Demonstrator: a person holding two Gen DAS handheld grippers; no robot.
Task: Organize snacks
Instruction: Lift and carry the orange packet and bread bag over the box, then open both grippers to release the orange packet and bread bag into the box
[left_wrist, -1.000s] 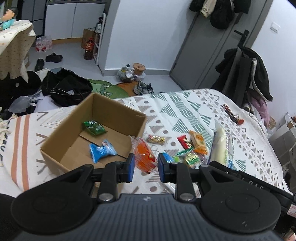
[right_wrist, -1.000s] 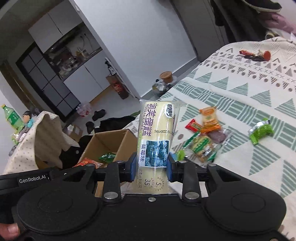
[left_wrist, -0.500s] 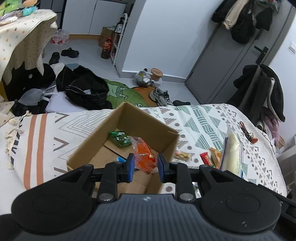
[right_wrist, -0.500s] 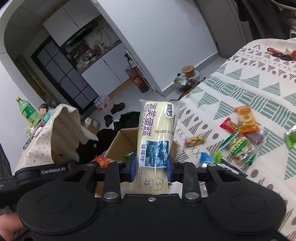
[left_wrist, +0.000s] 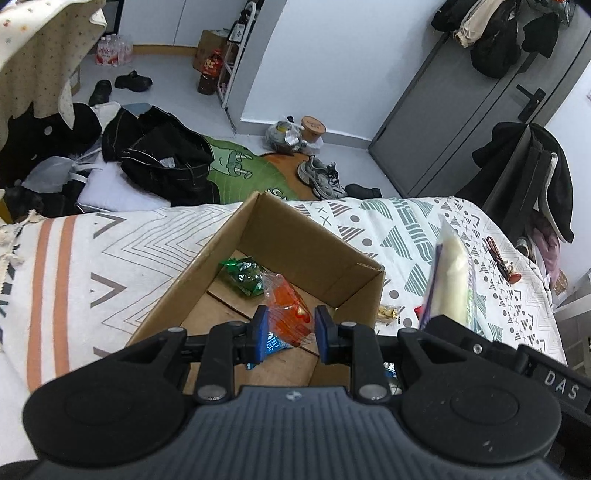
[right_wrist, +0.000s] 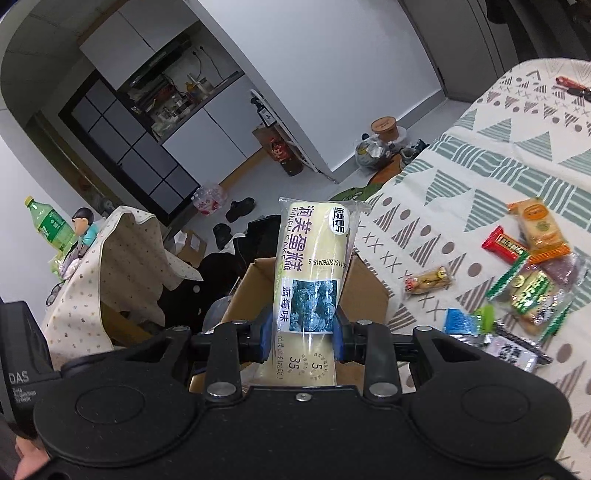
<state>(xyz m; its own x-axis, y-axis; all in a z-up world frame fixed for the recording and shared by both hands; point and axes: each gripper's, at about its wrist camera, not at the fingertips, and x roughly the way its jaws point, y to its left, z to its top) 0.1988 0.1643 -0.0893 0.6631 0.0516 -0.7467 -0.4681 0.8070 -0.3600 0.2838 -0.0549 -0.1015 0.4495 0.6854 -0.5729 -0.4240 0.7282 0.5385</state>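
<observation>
In the left wrist view, the left tongs (left_wrist: 289, 330) hang over the open cardboard box (left_wrist: 334, 258), which sits on the bed's patterned cover (left_wrist: 122, 254). Their blue pads stand slightly apart with the orange snack packet (left_wrist: 286, 312) between them; whether the pads are pinching the wrapper or have let it go cannot be told from this angle. A green snack packet (left_wrist: 243, 277) lies on the box floor just behind the orange one, and the corner of a blue packet (left_wrist: 271, 343) shows below the left pad. To the right, outside the box, a pale cake roll (left_wrist: 452, 280) stands upright above the black housing of the other tool, and a small gold-wrapped sweet (left_wrist: 388, 314) lies on the cover beside the box wall. In the right wrist view, the right tongs (right_wrist: 301, 334) are clenched on the cake roll in its clear wrapper (right_wrist: 314, 273), which stands upright with its printed blueberry label facing the camera. The roll is held above the near edge of the cardboard box (right_wrist: 255, 291). To the right, on the bed cover, loose snacks lie together: a red bar (right_wrist: 504, 245), an orange biscuit pack (right_wrist: 541, 225), a green-edged packet (right_wrist: 530, 299), a blue packet (right_wrist: 460, 321) and a small wrapped sweet (right_wrist: 426, 282).
</observation>
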